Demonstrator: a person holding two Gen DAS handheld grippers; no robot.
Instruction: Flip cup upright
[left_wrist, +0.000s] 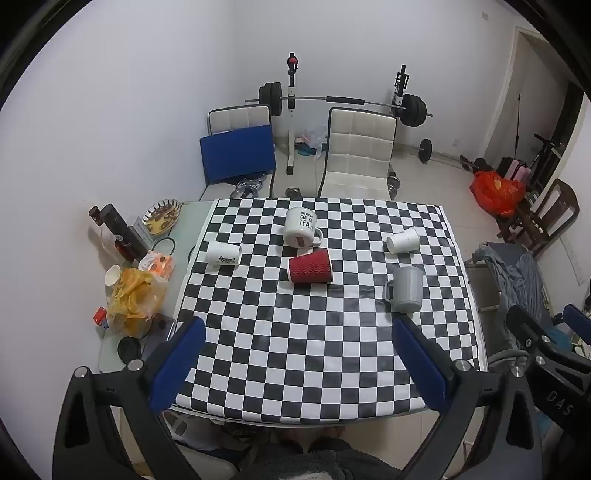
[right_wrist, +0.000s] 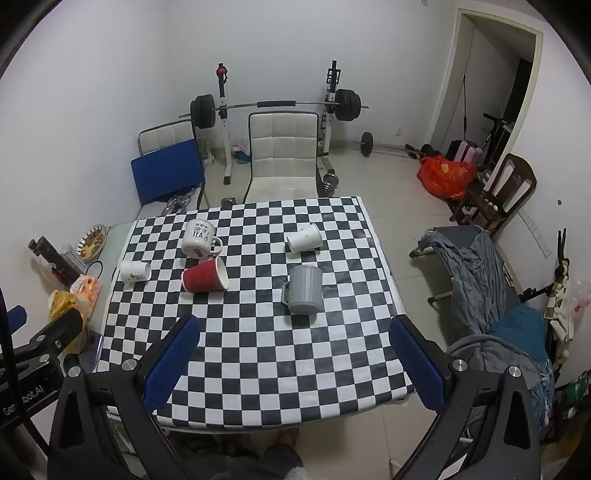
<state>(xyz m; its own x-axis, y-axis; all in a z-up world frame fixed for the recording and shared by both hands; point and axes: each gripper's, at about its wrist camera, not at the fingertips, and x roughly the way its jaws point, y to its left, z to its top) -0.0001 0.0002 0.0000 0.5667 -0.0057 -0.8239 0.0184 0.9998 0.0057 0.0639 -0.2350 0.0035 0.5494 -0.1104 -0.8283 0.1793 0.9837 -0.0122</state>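
Several cups lie or stand on a checkered table. A red ribbed paper cup lies on its side. A white "cup of tea" mug stands mouth down behind it. A grey mug stands mouth down. A small white cup lies at the left, another white cup lies at the right. My left gripper and right gripper are open and empty, above the table's near edge.
A side shelf at the left holds bottles, a snack bag and a plate. Two chairs and a barbell rack stand behind the table. A cot with clothes is at the right.
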